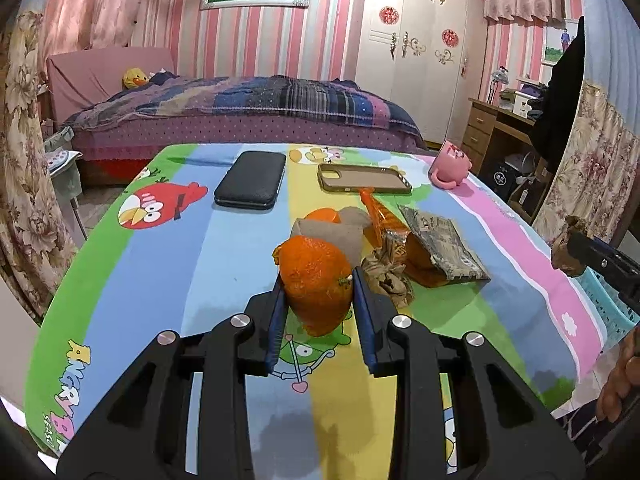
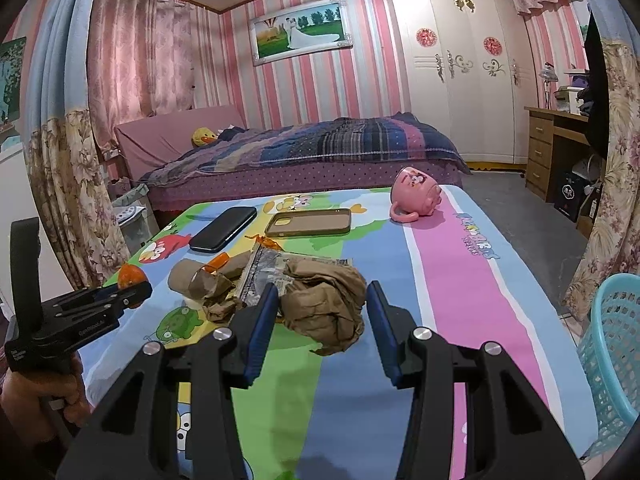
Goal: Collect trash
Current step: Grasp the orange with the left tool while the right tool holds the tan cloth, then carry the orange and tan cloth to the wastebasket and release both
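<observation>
My left gripper (image 1: pixel 318 280) is shut on a piece of orange peel (image 1: pixel 312 268), held a little above the cartoon-print tablecloth (image 1: pixel 224 280). Behind it lie a flat cardboard piece (image 1: pixel 340 232), an orange wrapper (image 1: pixel 376 216), a crumpled brown paper (image 1: pixel 388 276) and a newsprint packet (image 1: pixel 444 248). My right gripper (image 2: pixel 323 290) is shut on a crumpled wad of brown paper (image 2: pixel 324 312). The left wrist view has that gripper (image 1: pixel 576 248) at the right edge, with the wad (image 1: pixel 566 260) in it. The right wrist view has the left gripper (image 2: pixel 136 294) and its peel (image 2: pixel 130 274) at the left.
A black phone (image 1: pixel 250 180), an empty phone case (image 1: pixel 364 178) and a pink mug (image 1: pixel 450 168) on its side lie at the table's far end. A turquoise basket (image 2: pixel 612 360) stands off the right edge. A bed, a wardrobe and a desk are beyond.
</observation>
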Motion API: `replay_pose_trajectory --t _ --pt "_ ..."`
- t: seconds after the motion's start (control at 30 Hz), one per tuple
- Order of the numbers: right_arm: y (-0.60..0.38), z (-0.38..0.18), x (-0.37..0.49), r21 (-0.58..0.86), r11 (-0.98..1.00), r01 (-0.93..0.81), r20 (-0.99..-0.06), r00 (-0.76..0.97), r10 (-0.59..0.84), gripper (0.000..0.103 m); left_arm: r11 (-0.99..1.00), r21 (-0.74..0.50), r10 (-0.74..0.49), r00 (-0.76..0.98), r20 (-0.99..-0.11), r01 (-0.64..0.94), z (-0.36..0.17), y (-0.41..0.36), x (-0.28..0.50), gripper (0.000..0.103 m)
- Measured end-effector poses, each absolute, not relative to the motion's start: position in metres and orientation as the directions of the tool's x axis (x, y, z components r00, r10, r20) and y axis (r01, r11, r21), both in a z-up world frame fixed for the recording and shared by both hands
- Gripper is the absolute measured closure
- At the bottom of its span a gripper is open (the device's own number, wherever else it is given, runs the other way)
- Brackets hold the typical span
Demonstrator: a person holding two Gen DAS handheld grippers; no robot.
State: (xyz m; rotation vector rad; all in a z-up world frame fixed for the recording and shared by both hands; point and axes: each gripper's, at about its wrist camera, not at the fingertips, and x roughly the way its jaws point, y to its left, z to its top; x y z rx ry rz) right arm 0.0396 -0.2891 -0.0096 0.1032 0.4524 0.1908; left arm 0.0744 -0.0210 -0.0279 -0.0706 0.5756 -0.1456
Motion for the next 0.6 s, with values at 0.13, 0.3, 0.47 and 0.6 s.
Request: replay_pose_trajectory --t 0.13,0.3,0.47,0.6 --pt "-0.295 -0.007 0.037 0.14 0.98 -0.14 -0.412 0.892 0.187 0.057 0.986 -0.107 -0.162 0.837 -0.522 0.124 -0.024 -0.022 0.072 0.073" --pt "-0.317 -0.002 0.032 0.167 0.982 -0.09 -0.394 0.907 0.15 0.057 0.986 -0.101 -0.167 0.852 -0.497 0.134 -0.018 -0.023 0.069 0.073" --pt "-0.359 0.003 0.024 0.18 0.984 0.014 -0.374 0.926 0.055 0.057 0.973 -0.14 -0.228 0.835 -0.5 0.183 -0.013 -0.034 0.07 0.073" --pt "-0.408 0.006 0.009 0.226 0.96 0.163 -0.359 0.93 -0.074 0.057 0.957 -0.165 -0.291 0.828 -0.48 0.24 0.006 -0.06 0.072 0.073"
